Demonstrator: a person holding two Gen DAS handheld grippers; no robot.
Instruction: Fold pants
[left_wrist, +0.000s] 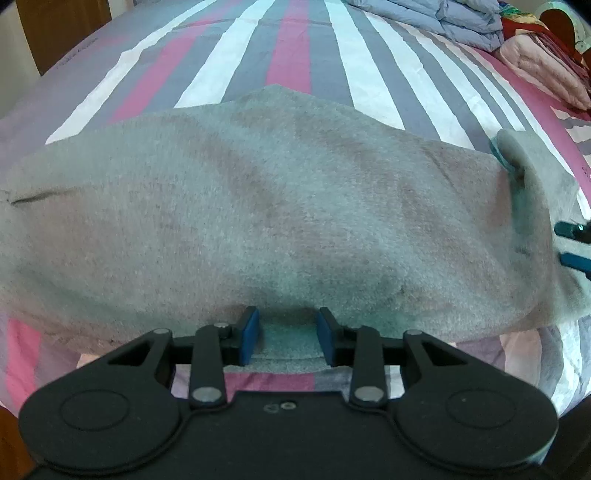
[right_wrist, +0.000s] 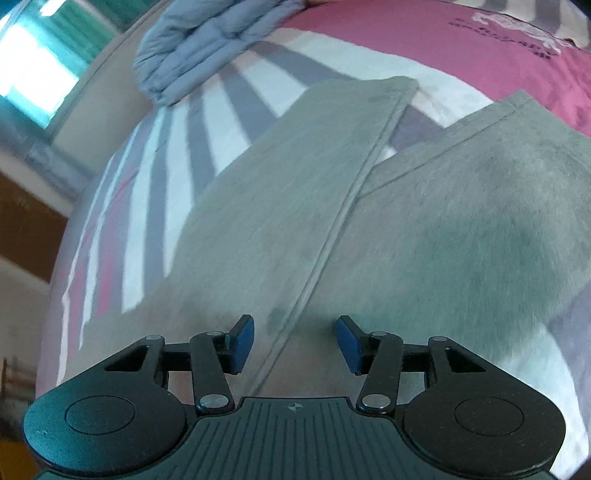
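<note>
Grey fleece pants lying across the striped pink, grey and white bed sheet.
The left gripper pinches the near edge of the pants; the right gripper is half open above the leg seam, holding nothing — dark print on the pink part of the sheet is unreadable.

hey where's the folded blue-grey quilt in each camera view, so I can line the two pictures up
Left wrist view: the folded blue-grey quilt lies at the top right, on the striped bedsheet beyond the grey pants.
Right wrist view: the quilt is at the top, left of centre.
Shared landmark: the grey pants, filling the middle of both.
</note>
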